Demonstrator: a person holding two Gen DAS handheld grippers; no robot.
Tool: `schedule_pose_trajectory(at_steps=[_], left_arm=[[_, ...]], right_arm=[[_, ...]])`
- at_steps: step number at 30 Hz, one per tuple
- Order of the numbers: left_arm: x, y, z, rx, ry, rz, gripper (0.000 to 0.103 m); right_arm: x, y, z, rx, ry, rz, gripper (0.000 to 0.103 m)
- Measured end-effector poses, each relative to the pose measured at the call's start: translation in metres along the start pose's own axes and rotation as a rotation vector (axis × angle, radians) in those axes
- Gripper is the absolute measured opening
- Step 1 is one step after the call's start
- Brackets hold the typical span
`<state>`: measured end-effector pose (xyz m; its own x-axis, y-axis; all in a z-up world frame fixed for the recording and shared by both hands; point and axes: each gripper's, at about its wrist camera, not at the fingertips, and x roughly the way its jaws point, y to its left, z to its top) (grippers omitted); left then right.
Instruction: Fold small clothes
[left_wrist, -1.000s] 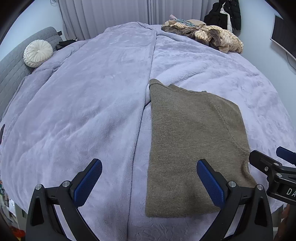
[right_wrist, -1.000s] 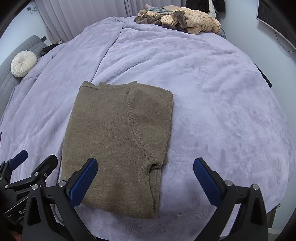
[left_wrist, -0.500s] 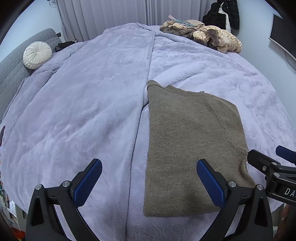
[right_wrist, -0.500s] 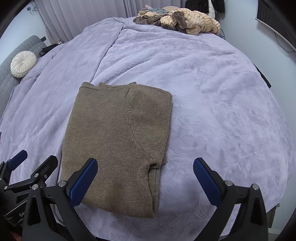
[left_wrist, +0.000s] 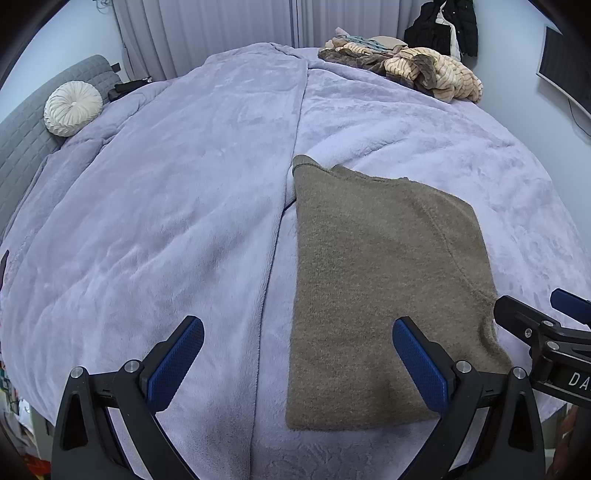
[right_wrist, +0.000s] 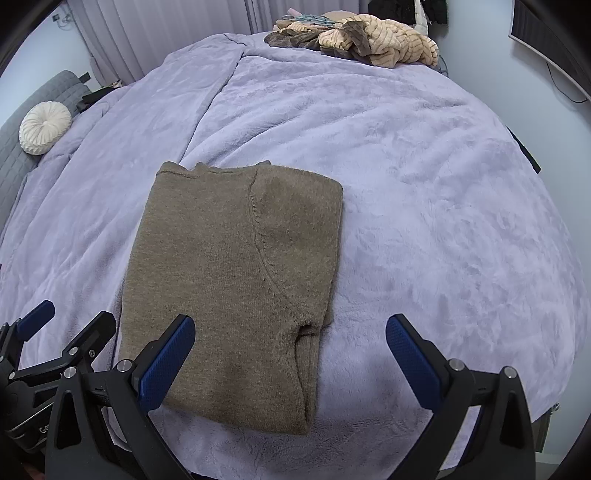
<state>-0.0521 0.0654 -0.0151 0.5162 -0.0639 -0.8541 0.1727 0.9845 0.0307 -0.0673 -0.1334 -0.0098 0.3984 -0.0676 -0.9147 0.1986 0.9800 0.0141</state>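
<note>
Since a second ago almost nothing has shifted: the brown sweater sits a touch higher in the left wrist view, and both grippers hang in nearly the same poses.

At about 9 o'clock of the bed, a round white cushion rests against the grey headboard. The lilac blanket covers the whole bed, with a long fold running from 12 o'clock down toward 6 o'clock. The left gripper hovers at the 6 o'clock edge, its blue pads spread wide and holding nothing; its right pad hangs over the near part of the sweater.

The sweater lies flat on the blanket just right of that fold, folded into a rough rectangle with its sleeve tucked over the body and its neck edge toward 12 o'clock. The right gripper is likewise spread wide and empty, its left pad over the sweater's near edge, its right pad over bare blanket.

At roughly 1 o'clock, a pile of beige and brown clothes lies at the far edge of the bed.
</note>
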Motion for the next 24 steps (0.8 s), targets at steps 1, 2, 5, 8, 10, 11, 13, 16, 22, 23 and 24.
schedule_pose_trajectory(at_steps=[1, 2, 5, 8, 10, 11, 13, 16, 22, 23, 24], left_arm=[[0.0011, 0.0006, 0.0002, 0.001, 0.001, -0.001, 0.102], [0.0009, 0.0005, 0.0002, 0.0, 0.0, 0.0, 0.102], [0.0011, 0.0008, 0.0001, 0.002, -0.001, 0.001, 0.102], [0.0015, 0.0012, 0.0005, 0.002, 0.0, 0.002, 0.102], [0.0023, 0.0021, 0.0004, 0.003, -0.001, 0.004, 0.102], [0.0025, 0.0025, 0.0003, 0.002, -0.001, 0.005, 0.102], [0.0029, 0.0032, 0.0005, 0.002, -0.001, 0.005, 0.102], [0.0025, 0.0034, 0.0003, 0.003, -0.002, 0.007, 0.102], [0.0023, 0.0027, 0.0004, 0.007, -0.003, 0.017, 0.102], [0.0024, 0.0024, 0.0002, 0.007, -0.003, 0.02, 0.102], [0.0027, 0.0027, 0.0001, 0.006, -0.003, 0.021, 0.102]], right_arm=[[0.0006, 0.0001, -0.0002, 0.0, 0.001, 0.001, 0.103], [0.0006, -0.0008, -0.0004, 0.0, 0.001, 0.0, 0.103], [0.0008, 0.0002, -0.0009, -0.001, 0.0, -0.002, 0.103], [0.0008, 0.0002, -0.0008, -0.002, 0.0, -0.003, 0.103], [0.0007, 0.0005, -0.0009, -0.001, 0.0, -0.002, 0.103], [0.0006, -0.0006, -0.0011, 0.0, 0.0, -0.002, 0.103], [0.0003, 0.0, -0.0012, -0.002, -0.001, -0.005, 0.103], [0.0005, -0.0001, -0.0009, -0.003, 0.001, -0.003, 0.103], [0.0001, 0.0014, -0.0014, -0.003, -0.001, -0.006, 0.103], [0.0001, 0.0004, -0.0015, -0.003, -0.001, -0.007, 0.103], [0.0007, 0.0011, -0.0017, -0.004, -0.001, -0.008, 0.103]])
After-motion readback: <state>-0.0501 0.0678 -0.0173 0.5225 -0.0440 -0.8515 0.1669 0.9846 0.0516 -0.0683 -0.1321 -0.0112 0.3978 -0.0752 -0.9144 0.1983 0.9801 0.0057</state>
